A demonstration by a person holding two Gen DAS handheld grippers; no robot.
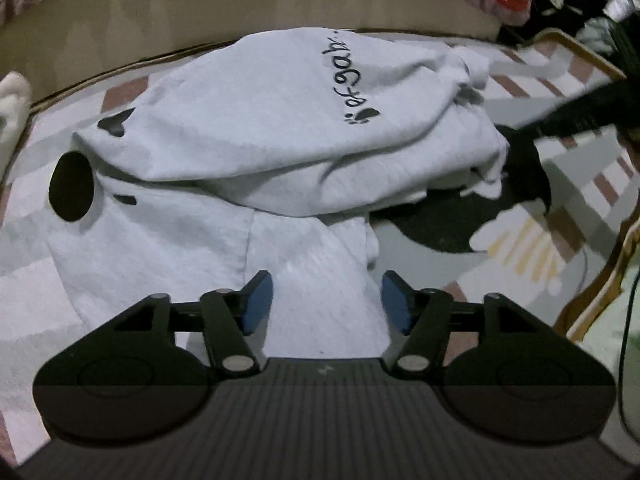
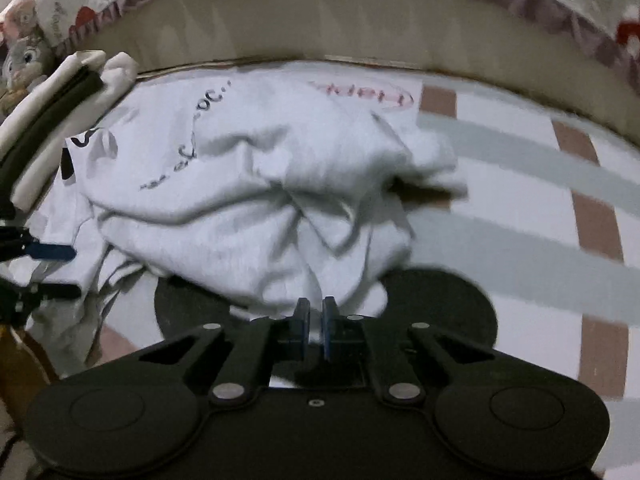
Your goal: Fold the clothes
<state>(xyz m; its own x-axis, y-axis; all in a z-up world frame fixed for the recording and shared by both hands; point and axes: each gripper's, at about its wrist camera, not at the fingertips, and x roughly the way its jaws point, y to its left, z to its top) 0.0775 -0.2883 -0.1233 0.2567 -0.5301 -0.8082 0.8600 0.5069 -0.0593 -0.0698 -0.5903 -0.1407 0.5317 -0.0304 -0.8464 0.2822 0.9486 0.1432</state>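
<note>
The right gripper [image 2: 316, 322] pinches a fold of the white garment [image 2: 256, 184] between its blue pads. The left gripper [image 1: 327, 303] hovers spread above the same garment's near edge, gripping nothing. The garment lies bunched on a checked blanket [image 2: 520, 216]; a beige ledge [image 2: 320, 28] lies beyond.

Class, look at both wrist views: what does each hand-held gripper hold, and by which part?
The right hand-held gripper pinches the near edge of the white printed cotton garment. The left hand-held gripper is open over it, holding nothing.
</note>
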